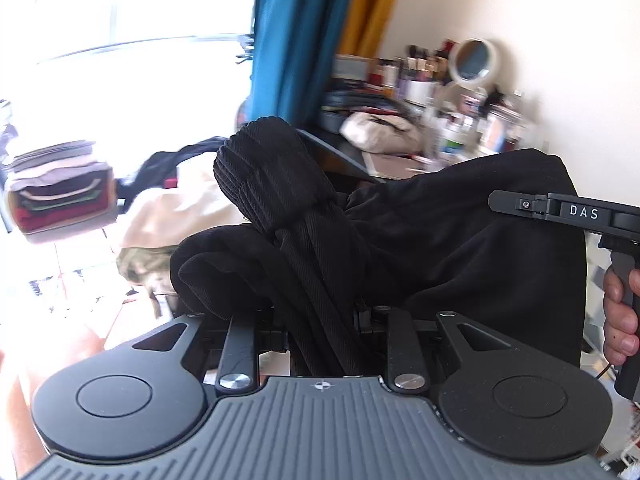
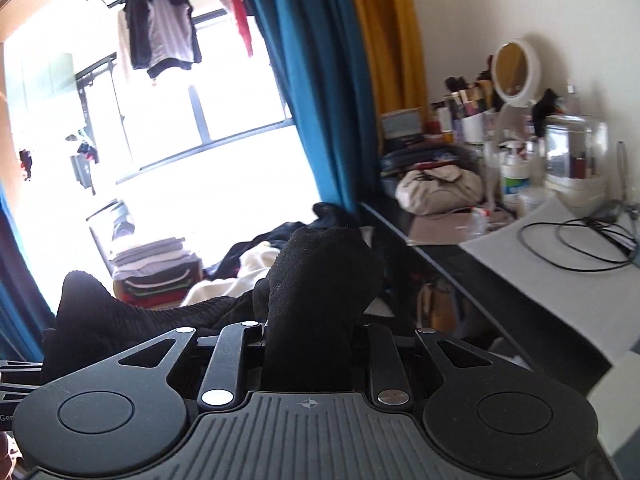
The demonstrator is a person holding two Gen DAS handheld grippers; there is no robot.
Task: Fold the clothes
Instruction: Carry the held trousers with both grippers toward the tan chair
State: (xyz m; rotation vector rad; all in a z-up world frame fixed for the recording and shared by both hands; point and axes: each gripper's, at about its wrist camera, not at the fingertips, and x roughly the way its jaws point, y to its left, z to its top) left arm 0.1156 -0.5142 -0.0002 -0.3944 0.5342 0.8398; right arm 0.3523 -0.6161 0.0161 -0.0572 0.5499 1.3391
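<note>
From the left wrist camera, my left gripper has its jaws drawn close together on a bunched fold of the black garment; ribbed black cloth rises out of the gap and flops over the top in a thick roll, so the fingertips themselves are buried in fabric. The rest of the garment spreads to the right, held up in the air in front of the cluttered dressing table. At the right edge I see the right gripper from the side, lying roughly level, with the person's right hand curled around its handle, fingers wrapped from behind. A stack of folded clothes sits far left, near the bright window, and a heap of loose laundry lies beyond the garment.

From the right wrist camera, the right gripper's jaws are likewise nearly closed, pinching a wad of the black cloth that bulges upward above them. The garment trails off to the left, towards the other gripper. Beyond it hang the teal curtain and the round mirror on the table.
</note>
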